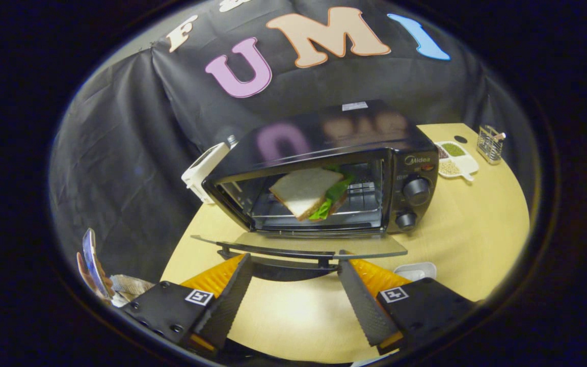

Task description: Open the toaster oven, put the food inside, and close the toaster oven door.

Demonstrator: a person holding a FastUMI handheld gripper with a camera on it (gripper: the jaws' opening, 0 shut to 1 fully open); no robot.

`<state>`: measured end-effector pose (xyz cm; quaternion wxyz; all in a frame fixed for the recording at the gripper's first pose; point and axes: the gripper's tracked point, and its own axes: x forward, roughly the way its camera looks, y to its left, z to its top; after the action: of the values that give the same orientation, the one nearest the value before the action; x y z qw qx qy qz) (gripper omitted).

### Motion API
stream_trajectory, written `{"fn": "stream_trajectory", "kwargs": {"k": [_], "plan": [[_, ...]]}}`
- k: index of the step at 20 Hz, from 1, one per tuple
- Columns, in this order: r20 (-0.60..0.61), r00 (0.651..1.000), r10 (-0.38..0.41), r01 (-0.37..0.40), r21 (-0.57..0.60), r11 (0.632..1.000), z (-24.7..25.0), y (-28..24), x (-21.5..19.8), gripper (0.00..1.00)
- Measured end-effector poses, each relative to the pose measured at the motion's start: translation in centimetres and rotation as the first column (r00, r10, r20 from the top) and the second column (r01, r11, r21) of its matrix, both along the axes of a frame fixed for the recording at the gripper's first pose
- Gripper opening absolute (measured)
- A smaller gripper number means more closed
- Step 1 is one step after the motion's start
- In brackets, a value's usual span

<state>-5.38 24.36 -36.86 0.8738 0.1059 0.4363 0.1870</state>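
Gripper (293,285) fingers apart, empty. Sandwich (308,192) inside toaster oven (324,173); glass door (298,247) down (likely light, rigid): lift by near handle (275,251).

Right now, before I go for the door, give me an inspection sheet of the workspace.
Surface: round wooden table, bare ahead of the fingers.
Job's things: toaster oven, door folded down open; sandwich leaning inside.
Clutter: divided snack dish, wire holder, white device beside the oven, small white dish.
Gripper: open, empty, fingers just short of the door handle.
Cables: nothing seen.
Surroundings: a hand holding a phone.
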Motion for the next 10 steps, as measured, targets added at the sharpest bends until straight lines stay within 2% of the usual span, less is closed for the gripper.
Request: {"fn": "stream_trajectory", "kwargs": {"k": [7, 8, 10], "plan": [[0.074, 0.997, -0.035, 0.033, 0.031, 0.999, 2.0, 0.8, 3.7, 1.0], [0.091, 0.996, -0.02, 0.019, 0.003, 1.0, 1.8, 0.7, 4.3, 1.0], [0.115, 0.993, 0.029, -0.015, -0.125, 0.992, 0.4, -0.3, 5.2, 1.0]]}}
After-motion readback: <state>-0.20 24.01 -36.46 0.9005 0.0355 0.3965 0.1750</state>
